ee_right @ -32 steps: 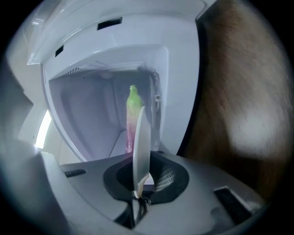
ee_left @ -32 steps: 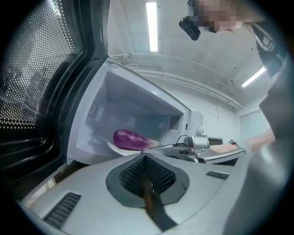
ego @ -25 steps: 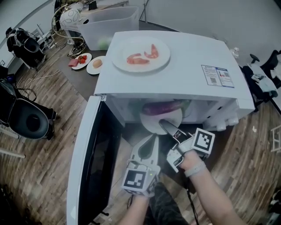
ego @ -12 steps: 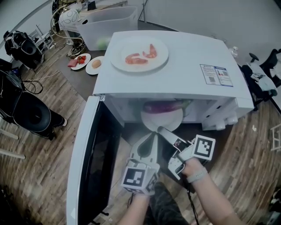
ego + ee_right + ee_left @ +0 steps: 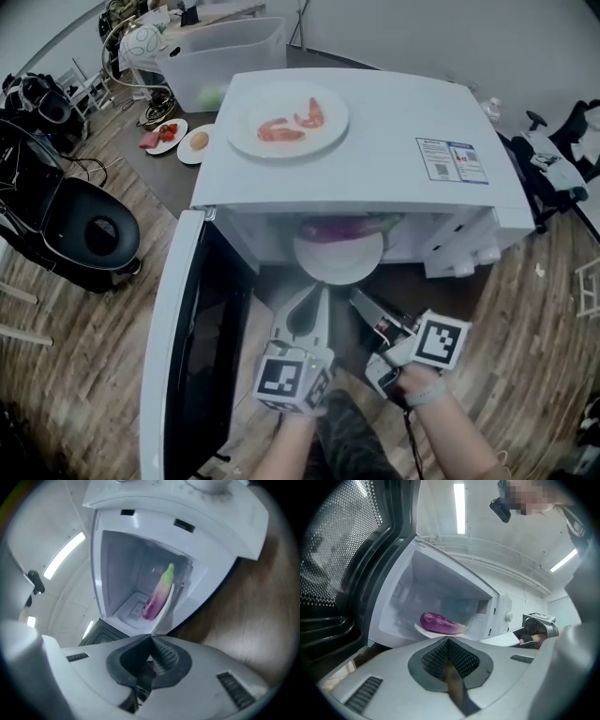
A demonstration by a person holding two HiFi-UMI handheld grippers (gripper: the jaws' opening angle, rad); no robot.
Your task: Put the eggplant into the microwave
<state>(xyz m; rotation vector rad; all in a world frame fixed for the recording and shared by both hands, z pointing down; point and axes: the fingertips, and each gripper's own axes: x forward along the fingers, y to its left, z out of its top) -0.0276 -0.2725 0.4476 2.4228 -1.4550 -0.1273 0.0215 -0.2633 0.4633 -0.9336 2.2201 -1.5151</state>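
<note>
**Inspection: eggplant inside microwave, both grippers clenched and empty**

The jaws of the left gripper [image 5: 448, 640] are found clenched pad to pad, with nothing held between them. The jaws of the right gripper [image 5: 150, 638] have just been closing and are now pressed together, likewise with nothing between them. In the head view the left gripper [image 5: 318, 294] and the right gripper [image 5: 358, 298] are seen side by side in front of the oven opening, both pointed towards it and both short of the plate.

The purple eggplant with a green stem end [image 5: 158, 596] is recorded lying on its side on a round white plate [image 5: 338, 265] inside the cavity of the white box-shaped microwave [image 5: 394, 117]. The plate is set near the front of the cavity. The eggplant [image 5: 438, 622] is touched by neither gripper.

The microwave door with its dark window [image 5: 183, 352] is swung fully open at the left of the head view. On the microwave's top a second white plate [image 5: 330, 139] carrying curved pink food pieces [image 5: 281, 132] is noted. Behind the microwave two small plates of food [image 5: 170, 133] and a translucent plastic bin [image 5: 230, 52] are seen. A black chair [image 5: 89, 234] stands on the wooden plank floor [image 5: 84, 375] at the left.
</note>
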